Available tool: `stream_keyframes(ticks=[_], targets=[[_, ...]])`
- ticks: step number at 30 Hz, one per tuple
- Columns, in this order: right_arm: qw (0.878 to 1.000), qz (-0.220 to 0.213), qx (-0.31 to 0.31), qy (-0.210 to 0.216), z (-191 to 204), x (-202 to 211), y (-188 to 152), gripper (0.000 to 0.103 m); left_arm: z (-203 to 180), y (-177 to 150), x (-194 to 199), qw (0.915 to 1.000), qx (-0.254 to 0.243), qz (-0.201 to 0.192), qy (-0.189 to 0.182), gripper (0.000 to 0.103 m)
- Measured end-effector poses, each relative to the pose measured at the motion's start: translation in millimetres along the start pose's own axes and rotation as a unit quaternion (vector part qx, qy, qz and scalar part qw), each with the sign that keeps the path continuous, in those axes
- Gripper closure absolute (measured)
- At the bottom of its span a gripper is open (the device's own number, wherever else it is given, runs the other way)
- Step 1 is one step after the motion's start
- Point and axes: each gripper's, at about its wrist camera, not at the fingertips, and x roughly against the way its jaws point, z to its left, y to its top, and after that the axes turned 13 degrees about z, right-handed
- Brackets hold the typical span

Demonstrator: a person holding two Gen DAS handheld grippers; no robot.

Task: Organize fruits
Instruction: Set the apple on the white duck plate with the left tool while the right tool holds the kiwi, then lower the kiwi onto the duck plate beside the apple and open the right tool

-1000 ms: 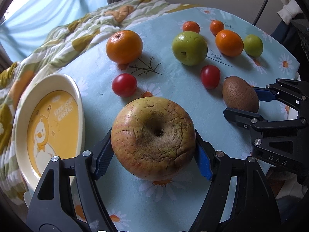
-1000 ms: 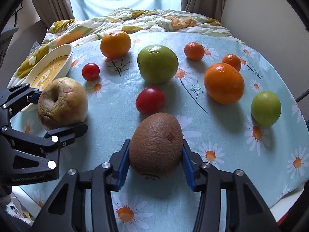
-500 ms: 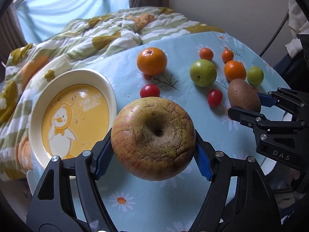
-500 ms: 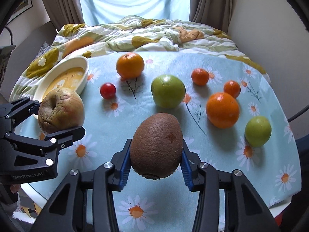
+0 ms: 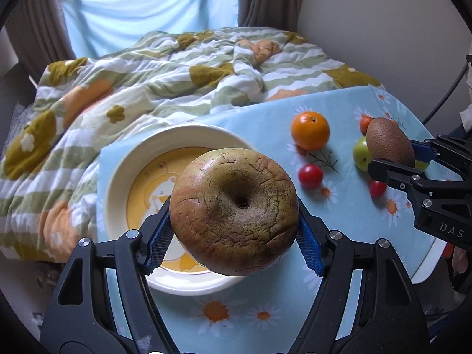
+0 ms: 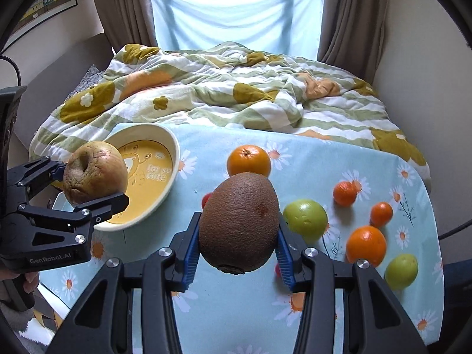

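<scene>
While the left gripper (image 5: 234, 230) holds the cracked apple (image 5: 234, 211) between its blue pads, closed firmly on both sides, the fruit hangs in the air above the near part of the yellow dish (image 5: 124, 177). The right gripper (image 6: 237, 253) is closed in the same way on the brown kiwi (image 6: 238, 221), lifted over the daisy tablecloth (image 6: 309, 159) to the right of the dish.

I judge that the main risk is at the release. The apple is big and round, and if it is let go from this height it may bounce or roll over the low rim. The dish stands close to the table edge beside the quilt (image 5: 147, 82), so a hard contact could push it off. The two tools are also near each other, and they could collide if both go to the dish together. The kiwi is smooth and oval, so it may slip if the pads loosen.
</scene>
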Motion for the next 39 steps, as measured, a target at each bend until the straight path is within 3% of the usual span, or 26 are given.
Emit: stream_keyframes(ticks=[14, 28, 29, 31, 33, 39], targets=[[1.000, 0.004, 0.005, 0.010, 41, -27, 40, 0.061, 70, 32, -49, 0.9998, 0.015, 0.010, 0.012, 0.023], [1.000, 0.017, -0.024, -0.004, 39, -39, 49, 0.061, 77, 43, -84, 0.9994, -0.012, 0.031, 0.008, 0.022], [1.000, 0.017, -0.024, -0.005, 39, -38, 50, 0.061, 79, 43, -84, 0.9995, -0.007, 0.029, 0.001, 0.022], [1.000, 0.017, -0.024, -0.007, 39, -36, 49, 0.061, 82, 44, -76, 0.9999, 0.001, 0.013, -0.005, 0.000], [1.000, 0.016, -0.025, -0.008, 39, -35, 49, 0.061, 84, 44, -65, 0.9999, 0.007, -0.007, 0.001, 0.000], [1.000, 0.015, -0.018, -0.003, 39, -29, 53, 0.061, 87, 45, -50, 0.9997, 0.008, -0.012, 0.020, 0.000]])
